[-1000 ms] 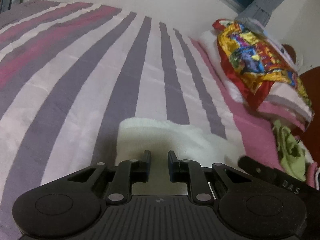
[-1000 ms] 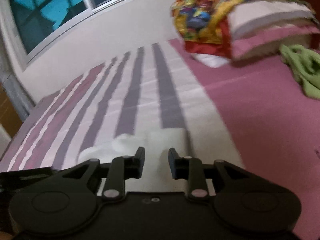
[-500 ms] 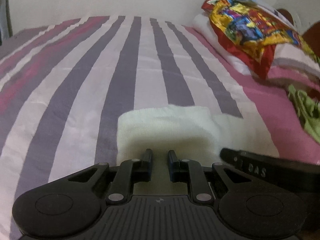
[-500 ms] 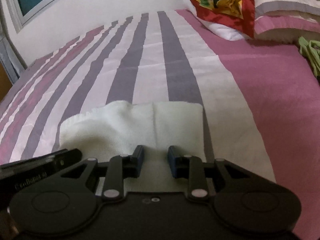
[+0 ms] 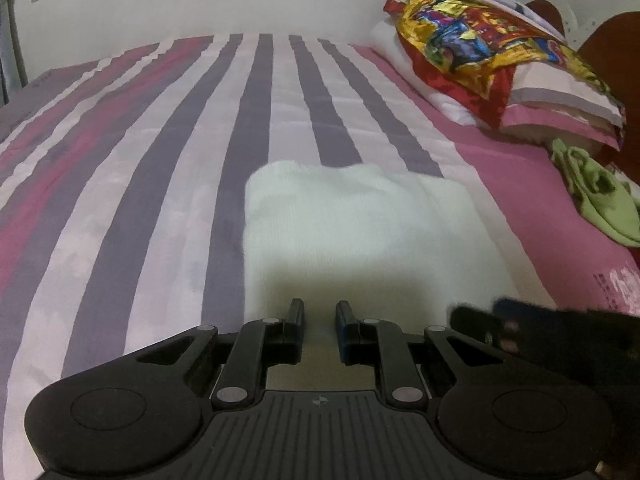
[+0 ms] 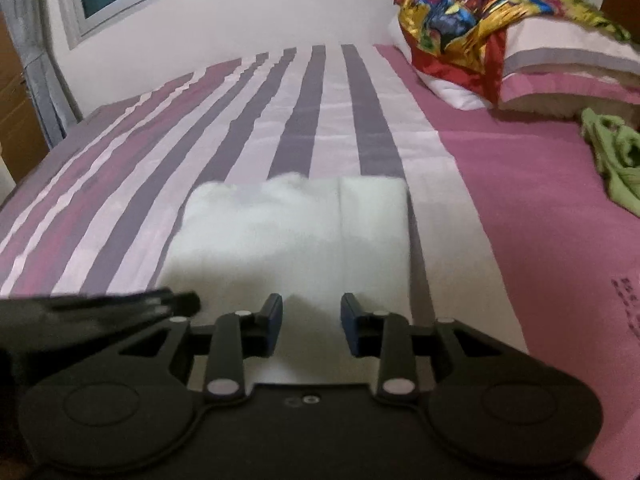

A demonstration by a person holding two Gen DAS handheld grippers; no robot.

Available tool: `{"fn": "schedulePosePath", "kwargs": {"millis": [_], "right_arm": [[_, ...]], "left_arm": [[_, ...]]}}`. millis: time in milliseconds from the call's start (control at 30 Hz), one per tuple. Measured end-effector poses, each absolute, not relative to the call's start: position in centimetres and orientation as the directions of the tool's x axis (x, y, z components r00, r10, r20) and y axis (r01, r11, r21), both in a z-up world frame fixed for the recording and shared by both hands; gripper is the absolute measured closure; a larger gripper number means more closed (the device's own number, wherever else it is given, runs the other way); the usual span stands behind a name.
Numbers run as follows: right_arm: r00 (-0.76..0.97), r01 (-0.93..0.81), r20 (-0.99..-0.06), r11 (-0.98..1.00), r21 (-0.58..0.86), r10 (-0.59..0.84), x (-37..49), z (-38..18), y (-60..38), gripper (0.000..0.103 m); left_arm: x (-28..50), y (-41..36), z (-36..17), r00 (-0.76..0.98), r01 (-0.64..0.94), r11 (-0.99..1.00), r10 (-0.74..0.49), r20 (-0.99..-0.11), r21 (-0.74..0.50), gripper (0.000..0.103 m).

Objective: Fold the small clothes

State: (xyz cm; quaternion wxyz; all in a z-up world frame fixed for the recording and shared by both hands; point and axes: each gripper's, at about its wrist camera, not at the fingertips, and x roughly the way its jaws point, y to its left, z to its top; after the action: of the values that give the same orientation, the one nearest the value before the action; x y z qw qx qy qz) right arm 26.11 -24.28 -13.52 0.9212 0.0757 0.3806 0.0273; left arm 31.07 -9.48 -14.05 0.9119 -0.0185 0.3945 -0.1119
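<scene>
A striped bed [image 5: 120,184] holds a folded white cloth [image 5: 352,232], a green cloth [image 5: 600,196], and pillows [image 5: 560,96] near the far end.

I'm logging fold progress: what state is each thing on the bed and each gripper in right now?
white cloth: folded, flat on the striped bedspread.
green garment: crumpled, unfolded.
colourful cloth: draped over the pillows.
left gripper: jaws narrowly apart; grip on the cloth unclear.
right gripper: jaws opening over the cloth, not pinching it.
</scene>
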Motion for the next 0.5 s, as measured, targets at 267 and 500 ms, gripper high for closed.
{"fn": "schedulePosePath", "kwargs": {"millis": [267,500], "right_arm": [[0.673,0.046,-0.734,0.986,0.159,0.087,20.5,-14.8,-24.6,0.056],[0.658,0.121,-0.748,0.968,0.221,0.088,18.3,-16.8,-25.5,0.055]], "left_arm": [[27.3,-9.4,-14.5,0.631,0.202,0.971,-0.227,-0.742,-0.125,0.086],[25.4,-10.4,-15.2,0.617,0.219,0.972,-0.209,-0.759,-0.090,0.086]]}}
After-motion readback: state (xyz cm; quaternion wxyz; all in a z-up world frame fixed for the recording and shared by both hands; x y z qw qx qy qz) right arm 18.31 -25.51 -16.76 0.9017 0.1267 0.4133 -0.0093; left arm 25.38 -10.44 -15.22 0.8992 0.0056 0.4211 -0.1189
